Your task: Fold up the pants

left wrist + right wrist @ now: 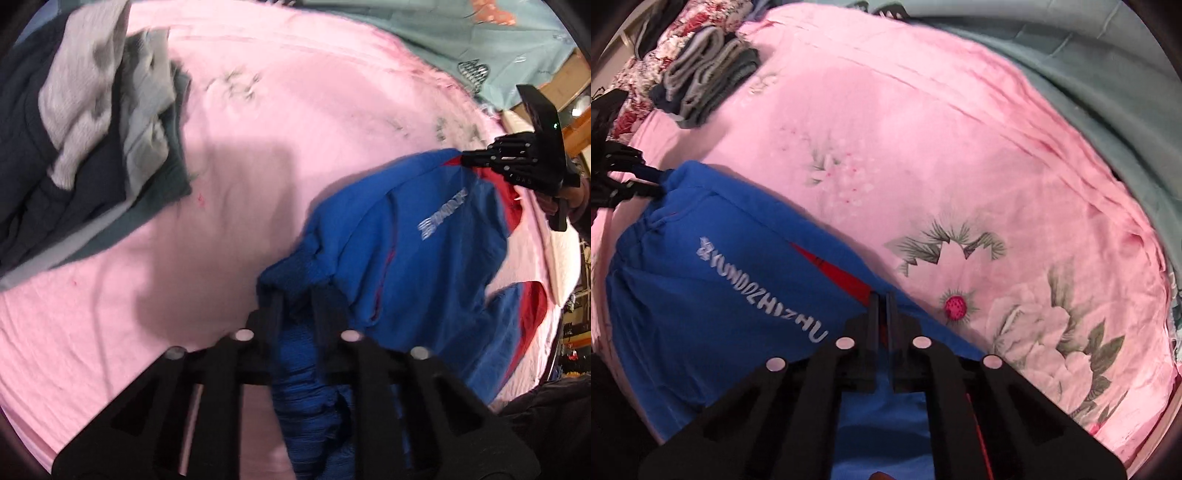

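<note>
the left gripper pinches a bunched blue fold of the pants at lower centre; the right gripper, nearly closed, clamps their red-striped edge. only the right wrist view shows the bedsheet's flowers at lower right; folded clothes sit upper left.

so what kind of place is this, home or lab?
Most likely a home bedroom: the work surface is a bed with a pink floral sheet and a teal blanket along its far edge, with a stack of folded clothes on it. Both grippers hold blue pants.
</note>
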`<state>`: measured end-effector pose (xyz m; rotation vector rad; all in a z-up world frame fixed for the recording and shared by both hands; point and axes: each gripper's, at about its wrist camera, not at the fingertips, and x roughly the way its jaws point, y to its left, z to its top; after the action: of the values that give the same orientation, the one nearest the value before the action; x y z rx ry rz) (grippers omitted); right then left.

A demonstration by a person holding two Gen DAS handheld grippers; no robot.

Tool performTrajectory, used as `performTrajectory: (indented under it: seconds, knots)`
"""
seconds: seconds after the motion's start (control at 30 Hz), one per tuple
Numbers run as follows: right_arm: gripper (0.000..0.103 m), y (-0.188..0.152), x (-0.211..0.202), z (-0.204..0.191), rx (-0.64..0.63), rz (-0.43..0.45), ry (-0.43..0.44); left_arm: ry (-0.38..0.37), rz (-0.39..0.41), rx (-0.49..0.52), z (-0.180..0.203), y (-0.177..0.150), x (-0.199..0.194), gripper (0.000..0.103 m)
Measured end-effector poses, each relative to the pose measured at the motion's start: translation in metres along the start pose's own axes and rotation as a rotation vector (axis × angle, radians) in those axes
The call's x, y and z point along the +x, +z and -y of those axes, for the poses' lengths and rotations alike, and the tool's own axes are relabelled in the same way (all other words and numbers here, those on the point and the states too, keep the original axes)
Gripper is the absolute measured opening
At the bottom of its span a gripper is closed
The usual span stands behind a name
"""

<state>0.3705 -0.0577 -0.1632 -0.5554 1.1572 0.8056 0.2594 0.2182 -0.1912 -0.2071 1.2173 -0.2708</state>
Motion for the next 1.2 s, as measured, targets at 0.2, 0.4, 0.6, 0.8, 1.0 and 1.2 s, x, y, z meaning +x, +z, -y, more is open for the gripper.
performTrajectory:
  seconds: [0.2,0.4,0.6,0.8,1.0,1.2]
  knots:
    - [0.002,-0.028,-0.076,-0.042,-0.058,0.083,-0.011,0.002,0.105,0.081,0.026,-0.012,-0.046,0.007]
    - [0.002,-0.109,-0.141,-0.118,-0.121,0.105,0.003,-0.015,0.169,0.191,0.061,-0.061,-0.103,0.005]
    - [0.002,-0.197,-0.117,-0.182,-0.124,0.002,-0.001,-0.02,0.073,0.234,0.078,-0.13,-0.099,0.002]
    - [0.002,-0.241,-0.069,-0.215,-0.047,-0.055,-0.045,0.024,-0.012,0.112,0.059,-0.169,-0.066,0.002]
    - [0.049,-0.216,-0.11,-0.232,0.03,0.086,-0.042,-0.066,0.119,-0.121,0.041,-0.147,-0.096,0.06]
    - [0.057,-0.168,-0.11,-0.28,-0.105,0.223,-0.109,-0.179,0.111,-0.199,0.034,-0.105,-0.077,0.061]
